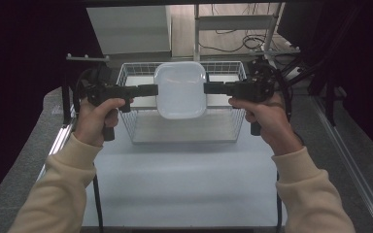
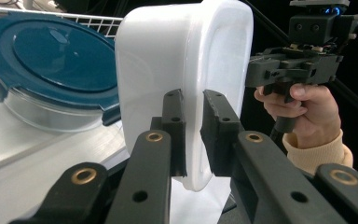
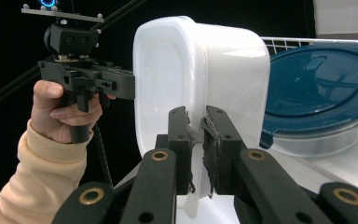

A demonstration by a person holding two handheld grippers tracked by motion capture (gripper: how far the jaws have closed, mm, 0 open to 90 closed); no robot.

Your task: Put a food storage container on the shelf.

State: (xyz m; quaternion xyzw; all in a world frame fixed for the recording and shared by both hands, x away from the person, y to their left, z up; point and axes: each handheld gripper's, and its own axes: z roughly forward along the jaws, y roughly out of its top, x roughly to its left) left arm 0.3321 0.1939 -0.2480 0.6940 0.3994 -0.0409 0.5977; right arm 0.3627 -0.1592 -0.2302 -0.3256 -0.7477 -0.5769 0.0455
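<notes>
White plastic container (image 1: pixel 180 90): held above the wire basket (image 1: pixel 135 127), left claw (image 1: pixel 151 89) and right claw (image 1: pixel 210 88) each clamped on an opposite rim. Blue-lidded glass dish (image 2: pixel 46 70): behind container, inside basket.

Right gripper (image 3: pixel 196 126) clamped on white plastic container's (image 3: pixel 214 70) rim, blue-lidded glass dish (image 3: pixel 317 98) just beyond.

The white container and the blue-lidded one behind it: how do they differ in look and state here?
The white container is opaque plastic, rounded-rectangular and lidless; the blue-lidded container is round, with a clear body and a clipped-on dark blue lid. The white one is held up on edge, its rim pinched by the left gripper and the right gripper; the blue-lidded one rests flat in the wire basket, ungripped. Both are food-storage containers.
</notes>
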